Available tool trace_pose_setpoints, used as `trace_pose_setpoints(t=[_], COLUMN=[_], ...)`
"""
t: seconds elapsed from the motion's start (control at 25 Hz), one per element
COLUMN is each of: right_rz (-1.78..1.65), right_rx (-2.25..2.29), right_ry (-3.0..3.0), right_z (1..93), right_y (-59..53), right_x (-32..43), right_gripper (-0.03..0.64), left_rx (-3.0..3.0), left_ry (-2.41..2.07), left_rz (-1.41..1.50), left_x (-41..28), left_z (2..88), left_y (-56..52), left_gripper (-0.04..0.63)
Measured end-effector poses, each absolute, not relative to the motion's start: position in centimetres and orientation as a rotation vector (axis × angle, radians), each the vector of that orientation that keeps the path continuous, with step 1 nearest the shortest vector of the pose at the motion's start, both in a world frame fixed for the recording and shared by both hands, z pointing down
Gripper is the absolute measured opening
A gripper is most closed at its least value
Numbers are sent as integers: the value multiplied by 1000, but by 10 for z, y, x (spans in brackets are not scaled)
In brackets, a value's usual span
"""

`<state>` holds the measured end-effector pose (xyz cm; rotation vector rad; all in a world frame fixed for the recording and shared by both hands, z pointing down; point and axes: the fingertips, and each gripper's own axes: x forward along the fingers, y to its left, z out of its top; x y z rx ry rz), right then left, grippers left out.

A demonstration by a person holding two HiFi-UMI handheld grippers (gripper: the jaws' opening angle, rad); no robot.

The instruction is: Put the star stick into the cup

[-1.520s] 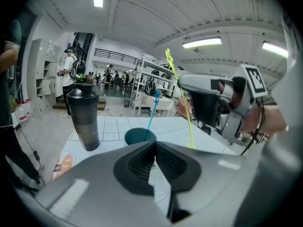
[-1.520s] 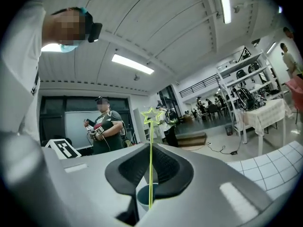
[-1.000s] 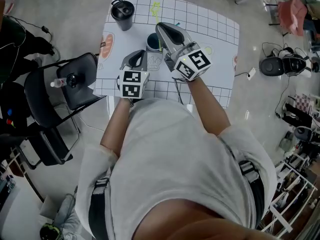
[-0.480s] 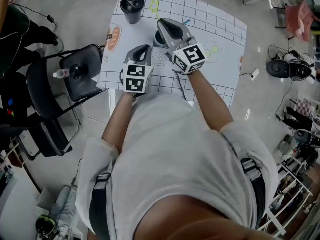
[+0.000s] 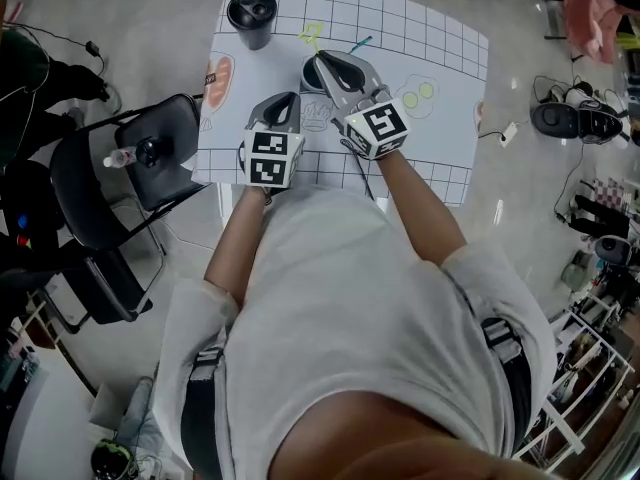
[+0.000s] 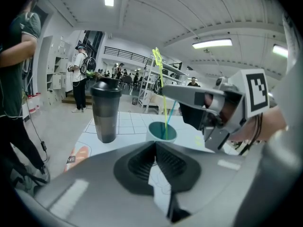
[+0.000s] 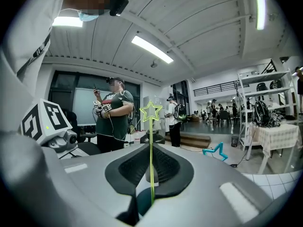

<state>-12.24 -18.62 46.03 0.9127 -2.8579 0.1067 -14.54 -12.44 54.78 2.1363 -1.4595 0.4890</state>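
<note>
Your right tool (image 5: 322,65) clamps the thin yellow-green star stick (image 7: 151,160); lower it upright into the teal cup (image 6: 162,131), then release.

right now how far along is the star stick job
Nearly done. The yellow star stick has its lower end inside the teal cup, next to a blue star stick that already stands in it. The right gripper is shut on the yellow one. Left to do: open that gripper and pull away.
</note>
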Motion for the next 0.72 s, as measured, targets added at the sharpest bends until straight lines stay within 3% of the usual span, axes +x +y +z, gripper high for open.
trace_pose_setpoints(t=[0.72], right_rz=[141], right_rx=[1094], right_ry=[-2597], right_z=[509], right_y=[-171], right_x=[-106], right_gripper=[15], left_rx=[2231], left_ry=[-1298], left_rz=[522], left_x=[-147], left_z=[554], left_y=[-119], left_gripper=[3])
